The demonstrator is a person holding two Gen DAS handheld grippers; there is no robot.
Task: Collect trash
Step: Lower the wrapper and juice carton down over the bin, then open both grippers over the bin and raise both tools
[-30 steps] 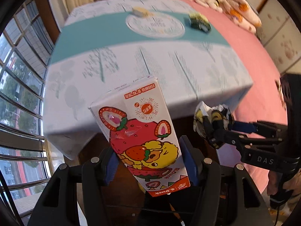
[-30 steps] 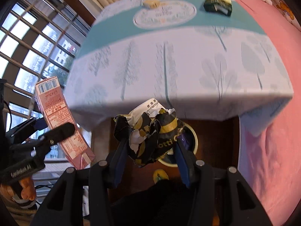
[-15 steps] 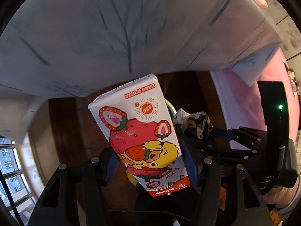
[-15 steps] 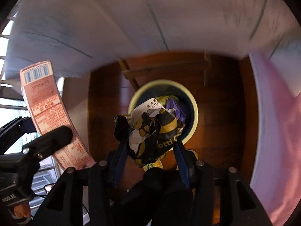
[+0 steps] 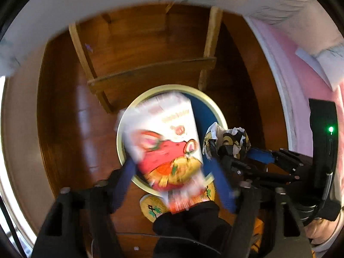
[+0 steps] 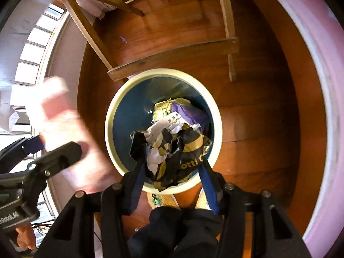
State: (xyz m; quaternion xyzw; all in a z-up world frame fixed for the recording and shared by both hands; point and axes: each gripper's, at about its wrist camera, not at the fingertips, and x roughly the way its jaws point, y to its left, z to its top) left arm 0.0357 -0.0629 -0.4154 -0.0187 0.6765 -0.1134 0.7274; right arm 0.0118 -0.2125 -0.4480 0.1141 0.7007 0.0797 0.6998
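Trash is being dropped: the left gripper point(image 5: 172, 172) is opening around a carton point(image 5: 165, 142), blurred, above the bin point(image 6: 109, 116). A crumpled wrapper point(image 6: 172, 150), clamped by the right gripper point(image 6: 172, 172) at the bin's six o'clock, is judged next for release.

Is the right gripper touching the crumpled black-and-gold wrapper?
Touching. In the right wrist view both blue pads of the right gripper press the sides of the crumpled wrapper, holding it above the bin.

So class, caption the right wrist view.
Right gripper holds a crumpled wrapper over the round bin.
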